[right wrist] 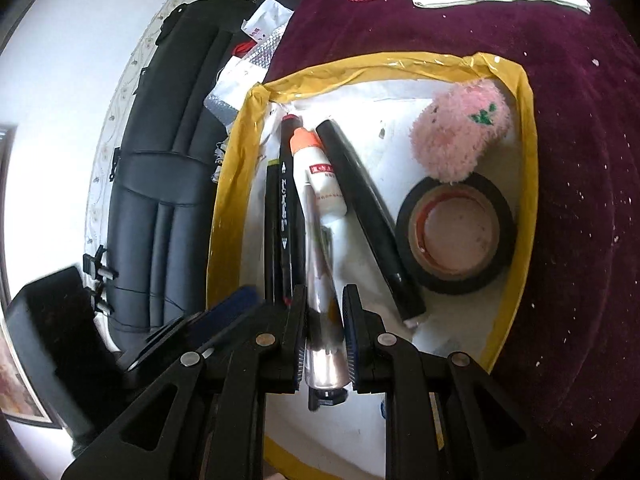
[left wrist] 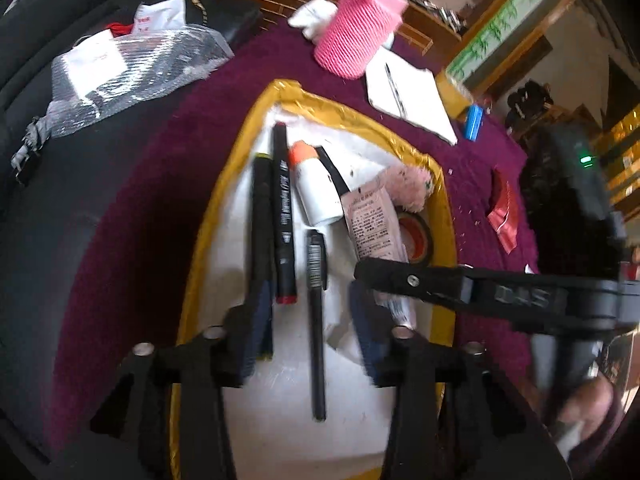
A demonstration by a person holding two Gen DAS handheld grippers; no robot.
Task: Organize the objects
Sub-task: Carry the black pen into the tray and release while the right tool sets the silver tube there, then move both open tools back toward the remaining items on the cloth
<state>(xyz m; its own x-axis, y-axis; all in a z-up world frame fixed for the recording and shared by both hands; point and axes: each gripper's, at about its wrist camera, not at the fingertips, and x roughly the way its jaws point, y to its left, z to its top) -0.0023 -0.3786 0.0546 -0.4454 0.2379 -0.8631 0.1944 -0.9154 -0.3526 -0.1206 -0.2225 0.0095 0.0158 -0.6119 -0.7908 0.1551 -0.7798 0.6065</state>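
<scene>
A counter under a dark purple cloth carries a shallow tray with yellow-taped rim and white floor. Both hand-held grippers hang over its near end, pointing along its length.

The left hand-held gripper is released, its jaws spread wide above the tray floor, with a thin black pen lying loose between them and touched by neither. The right hand-held gripper is clenched on a clear, silvery pen, which points forward over the tray; in the left wrist view its arm crosses in from the right, above a printed sachet.

In the tray, a roll of black tape lies flat by the right wall, with a pink fluffy toy just behind it. Two black markers lie side by side along the left, a white glue bottle with an orange cap beside them, then a fatter black pen angled toward the tape.
</scene>
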